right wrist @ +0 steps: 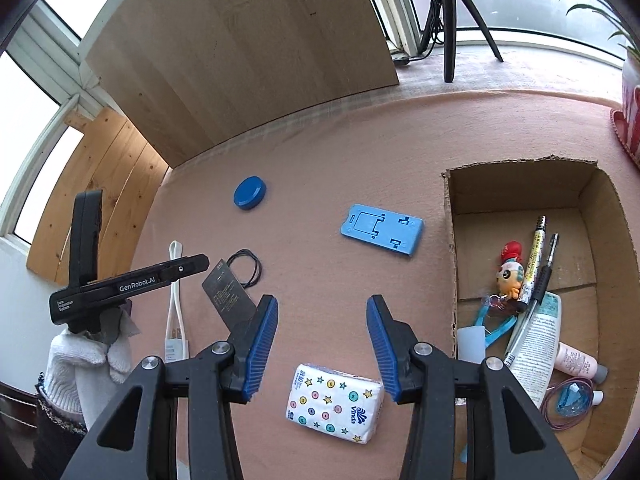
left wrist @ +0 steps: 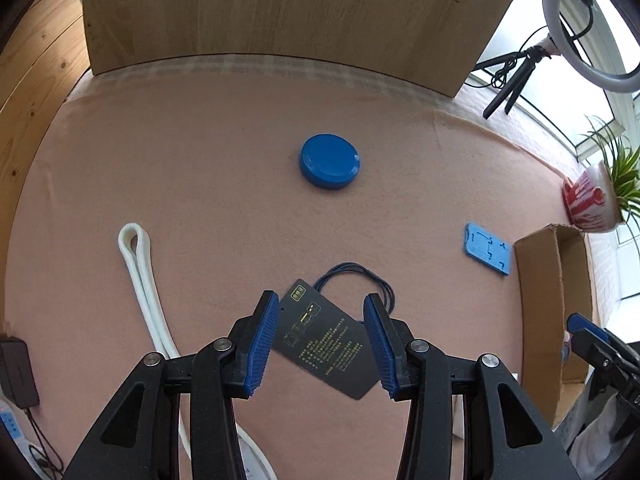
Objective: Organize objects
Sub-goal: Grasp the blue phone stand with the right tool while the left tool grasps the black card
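Black card [left wrist: 328,344] lies between our wide-open, empty left gripper [left wrist: 322,346]. We should go low and pinch its edges. Our right gripper [right wrist: 322,346] is open and empty too.

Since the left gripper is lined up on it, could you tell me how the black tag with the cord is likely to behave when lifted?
The black tag looks thin and flat, so probably light and hard to get under. Its looped cord will likely dangle limply.

Pink felt tabletop [left wrist: 200,184] — wood panel [left wrist: 280,12] behind, bright windows [right wrist: 36,80], ring light [left wrist: 592,20].
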{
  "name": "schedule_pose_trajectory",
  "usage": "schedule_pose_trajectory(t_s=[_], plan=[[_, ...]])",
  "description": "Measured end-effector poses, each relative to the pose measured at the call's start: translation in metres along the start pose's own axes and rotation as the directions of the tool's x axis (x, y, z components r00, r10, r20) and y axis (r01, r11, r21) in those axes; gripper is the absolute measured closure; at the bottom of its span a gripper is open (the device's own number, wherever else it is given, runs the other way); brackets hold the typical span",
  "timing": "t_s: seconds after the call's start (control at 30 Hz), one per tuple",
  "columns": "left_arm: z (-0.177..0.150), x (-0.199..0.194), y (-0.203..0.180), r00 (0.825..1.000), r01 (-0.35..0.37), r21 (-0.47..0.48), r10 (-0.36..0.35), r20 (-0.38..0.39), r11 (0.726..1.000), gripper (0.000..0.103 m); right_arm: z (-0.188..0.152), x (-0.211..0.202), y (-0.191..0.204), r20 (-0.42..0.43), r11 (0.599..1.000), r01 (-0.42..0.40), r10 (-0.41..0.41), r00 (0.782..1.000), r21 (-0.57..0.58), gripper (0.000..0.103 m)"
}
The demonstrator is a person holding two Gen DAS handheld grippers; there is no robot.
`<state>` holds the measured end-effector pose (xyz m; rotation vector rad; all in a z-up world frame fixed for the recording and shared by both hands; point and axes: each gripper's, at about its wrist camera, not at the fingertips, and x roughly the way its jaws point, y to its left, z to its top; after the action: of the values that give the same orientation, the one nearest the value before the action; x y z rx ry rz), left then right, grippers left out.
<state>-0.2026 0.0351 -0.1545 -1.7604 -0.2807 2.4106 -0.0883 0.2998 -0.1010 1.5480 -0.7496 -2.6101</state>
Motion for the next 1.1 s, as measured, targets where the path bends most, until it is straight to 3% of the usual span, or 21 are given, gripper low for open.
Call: schedule_pose_trajectory(t_s=[0.5, 0.67, 0.77, 0.93, 1.1], plan=[[0.011, 0.038, -0.019, 0.997, -0.002, 0.177, 0.016, -0.078, 0.984, 0.057, 0.037, 0.037, -0.006, -0.074, 0.998, 0.058, -0.058, 0.996, -0.004, 0.061], [0.011, 0.047, -0.023, 0.996, -0.027, 0.230, 0.047, -0.082, 0.973, 0.086, 0.058, 0.055, -0.009, -0.109, 0.995, 0.094, -0.097, 0.989, -0.035, 0.061], [0.013, 0.049, -0.022, 0.997, -0.039, 0.221, 0.054, -0.061, 0.974, 0.097, 0.070, 0.068, -0.011, -0.126, 0.992, 0.119, -0.124, 0.984, -0.047, 0.061], [0.020, 0.049, -0.016, 0.999, -0.011, 0.168, 0.020, -0.050, 0.986, 0.099, 0.082, 0.094, -0.010, -0.167, 0.984, 0.152, -0.165, 0.972, -0.092, 0.061], [0.021, 0.048, -0.012, 0.999, 0.003, 0.153, 0.005, -0.049, 0.988, 0.100, 0.089, 0.111, -0.003, -0.168, 0.953, 0.249, -0.278, 0.946, -0.175, 0.060]])
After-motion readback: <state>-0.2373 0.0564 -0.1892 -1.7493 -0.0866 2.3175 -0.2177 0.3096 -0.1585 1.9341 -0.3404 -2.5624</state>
